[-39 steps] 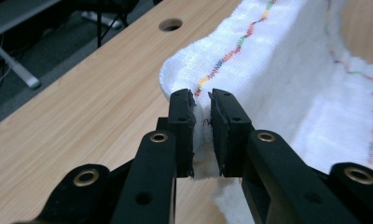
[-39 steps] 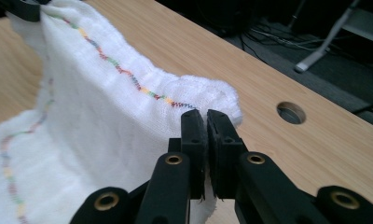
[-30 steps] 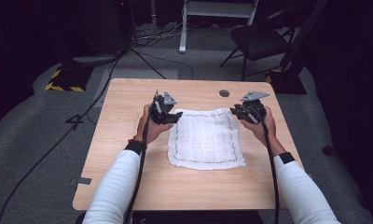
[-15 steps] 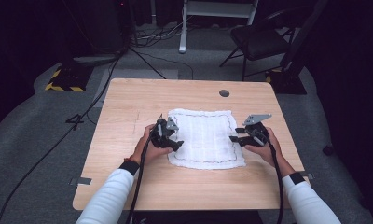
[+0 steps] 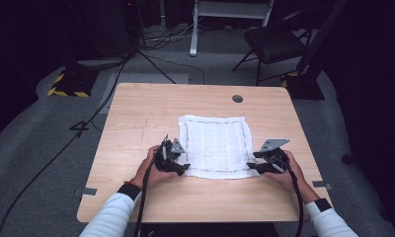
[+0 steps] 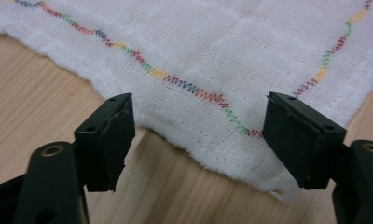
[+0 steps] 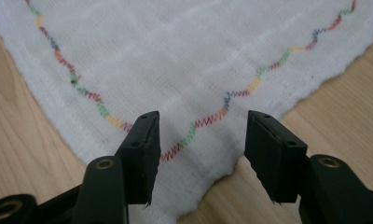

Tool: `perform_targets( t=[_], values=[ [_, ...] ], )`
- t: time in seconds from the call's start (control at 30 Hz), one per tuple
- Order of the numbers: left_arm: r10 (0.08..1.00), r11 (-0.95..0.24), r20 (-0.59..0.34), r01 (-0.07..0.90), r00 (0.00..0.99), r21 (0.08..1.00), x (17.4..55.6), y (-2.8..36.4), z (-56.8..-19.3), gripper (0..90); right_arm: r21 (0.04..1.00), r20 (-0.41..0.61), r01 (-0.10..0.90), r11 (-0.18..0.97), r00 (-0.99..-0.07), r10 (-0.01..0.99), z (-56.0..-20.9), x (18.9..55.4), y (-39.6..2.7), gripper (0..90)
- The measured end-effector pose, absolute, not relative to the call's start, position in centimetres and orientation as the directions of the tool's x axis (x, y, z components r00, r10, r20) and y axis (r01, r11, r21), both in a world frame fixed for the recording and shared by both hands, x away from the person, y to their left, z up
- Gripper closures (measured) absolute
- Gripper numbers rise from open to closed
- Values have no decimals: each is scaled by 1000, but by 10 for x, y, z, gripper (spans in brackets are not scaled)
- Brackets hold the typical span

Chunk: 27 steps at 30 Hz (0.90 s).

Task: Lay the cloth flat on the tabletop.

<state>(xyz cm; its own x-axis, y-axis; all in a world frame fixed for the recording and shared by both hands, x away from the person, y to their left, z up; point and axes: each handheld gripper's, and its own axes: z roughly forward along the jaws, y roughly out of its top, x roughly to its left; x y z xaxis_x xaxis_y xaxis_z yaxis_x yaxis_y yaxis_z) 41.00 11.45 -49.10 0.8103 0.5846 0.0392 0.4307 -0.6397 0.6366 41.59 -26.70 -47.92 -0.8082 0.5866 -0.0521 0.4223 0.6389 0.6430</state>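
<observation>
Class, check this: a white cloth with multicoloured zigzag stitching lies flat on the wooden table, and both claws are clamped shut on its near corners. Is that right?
Not quite. Both gripper views show the left claw and right claw open at the cloth's near corners, not clamped. The rest holds: it lies flat on the table.

A light wooden counter (image 5: 136,118) with a round grey cable port (image 5: 237,98) stands on grey carpeted floor (image 5: 47,148) in a dark room, black folding chair (image 5: 274,42), white metal stand (image 5: 232,10) and yellow-and-black striped floor plate (image 5: 67,85) behind
</observation>
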Motion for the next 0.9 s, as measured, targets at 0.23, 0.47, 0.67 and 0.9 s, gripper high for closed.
perform_targets(
  t=[0.23,0.47,0.67,0.9],
  values=[
    [600,-618,16,450,800,644,403,121,-493,251,650,-18,460,605,-787,617,-488,413,-280,418],
    [597,-632,52,430,801,645,384,117,-493,261,644,-65,438,627,-785,616,-486,397,-279,464],
    [584,-636,38,428,811,642,374,118,-493,262,639,-47,451,623,-786,616,-486,386,-285,463],
    [556,-665,45,412,830,623,355,118,-490,261,630,-23,475,615,-780,626,-485,373,-292,448]
  ],
)
